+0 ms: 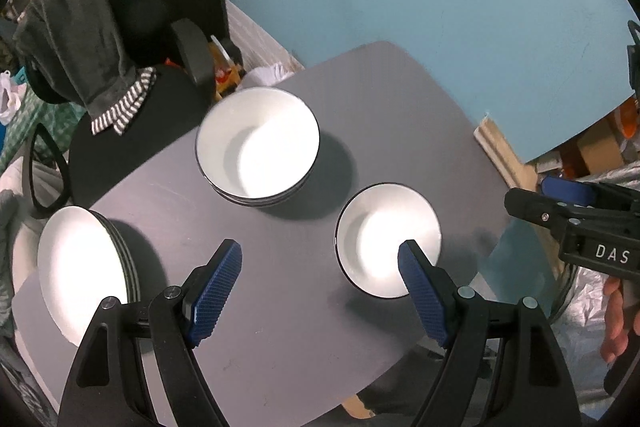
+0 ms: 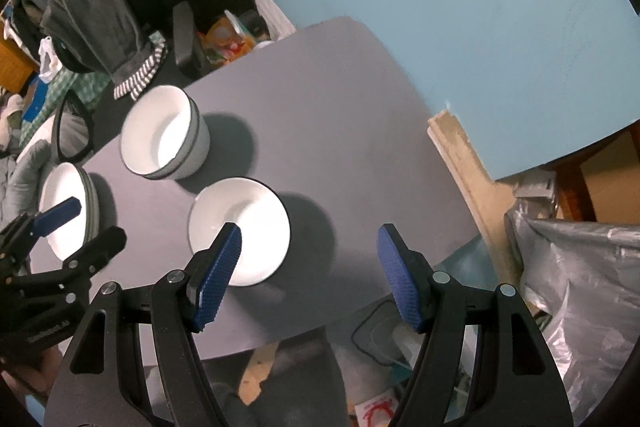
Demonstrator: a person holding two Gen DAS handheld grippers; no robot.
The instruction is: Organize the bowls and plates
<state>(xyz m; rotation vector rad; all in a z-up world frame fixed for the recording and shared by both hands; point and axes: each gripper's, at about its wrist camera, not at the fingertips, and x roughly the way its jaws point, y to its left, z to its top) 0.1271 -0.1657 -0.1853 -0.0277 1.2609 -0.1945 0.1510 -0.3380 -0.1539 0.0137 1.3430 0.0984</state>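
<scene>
Left wrist view: the stacked bowls point(image 1: 258, 143) sat nested, white and empty, mid-table; the single bowl point(image 1: 386, 239) stood empty near the right table point(image 1: 400, 107) edge; the plate stack point(image 1: 86, 273) overhung the left edge. Bare tabletop lay between them. The left gripper point(image 1: 320, 283) pointed steeply down, jaws wide, gripping nothing.

Right wrist view: the single bowl point(image 2: 240, 231) lay under the left pad point(image 2: 218, 279). The right gripper point(image 2: 310, 277) pointed down above the near edge, jaws wide, empty

Black hand-held gripper point(image 1: 320, 287), ribbed blue pads point(image 1: 216, 291), silver screws
</scene>
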